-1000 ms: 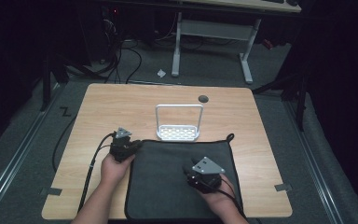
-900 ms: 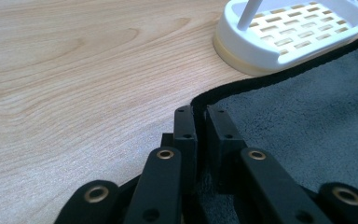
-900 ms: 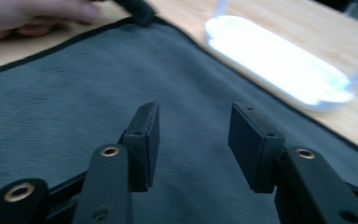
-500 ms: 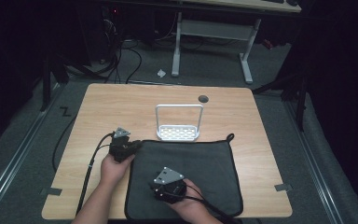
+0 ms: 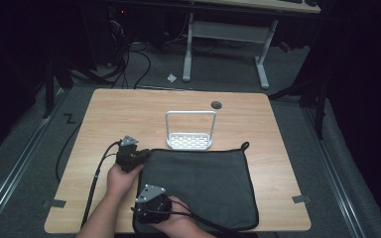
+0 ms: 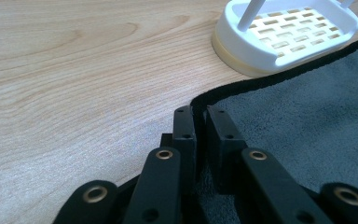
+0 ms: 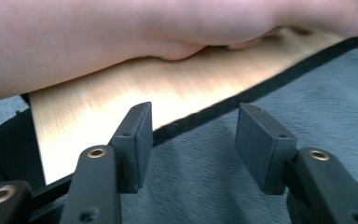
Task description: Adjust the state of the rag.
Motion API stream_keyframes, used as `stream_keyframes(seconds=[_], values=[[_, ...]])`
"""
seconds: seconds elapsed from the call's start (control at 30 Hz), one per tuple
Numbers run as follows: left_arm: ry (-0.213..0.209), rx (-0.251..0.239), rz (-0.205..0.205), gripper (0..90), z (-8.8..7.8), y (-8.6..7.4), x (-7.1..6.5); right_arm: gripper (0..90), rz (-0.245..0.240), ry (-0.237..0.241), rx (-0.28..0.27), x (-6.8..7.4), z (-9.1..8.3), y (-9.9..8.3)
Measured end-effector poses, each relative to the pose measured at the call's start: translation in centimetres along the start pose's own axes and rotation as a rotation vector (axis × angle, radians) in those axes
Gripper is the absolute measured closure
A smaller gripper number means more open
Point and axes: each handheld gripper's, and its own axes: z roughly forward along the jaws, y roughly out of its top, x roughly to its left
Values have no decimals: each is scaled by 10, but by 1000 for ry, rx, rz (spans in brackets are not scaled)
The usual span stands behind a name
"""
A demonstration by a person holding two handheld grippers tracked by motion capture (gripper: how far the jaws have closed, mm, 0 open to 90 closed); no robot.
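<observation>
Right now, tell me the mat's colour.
Dark grey mat with black edging, clearest in the left gripper view.

A dim lab or workshop: a wooden table (image 5: pixel 129 114) on grey carpet, floor cables (image 5: pixel 129 59), a desk frame (image 5: pixel 228 34) behind.

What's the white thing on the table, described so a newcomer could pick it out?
On the light wooden table lies a dark grey cloth mat with black edging. Just past the mat's far edge, mid-table, stands a white slotted tray with a tall hoop handle. It is the table's sole white item; the nearby round dark grommet hole sits flat in the wood.
</observation>
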Motion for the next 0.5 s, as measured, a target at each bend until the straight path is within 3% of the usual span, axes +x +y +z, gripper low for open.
stream_keyframes(seconds=[0.1,0.3,0.5], values=[[0,0,-2,821,0,0,0,503,3,-2,-7,0,0,-1],[0,2,-4,821,0,0,0,777,-15,-17,3,-3,-5,-3],[-7,4,-10,822,0,0,1,842,-44,-40,-6,-5,-7,-4]])
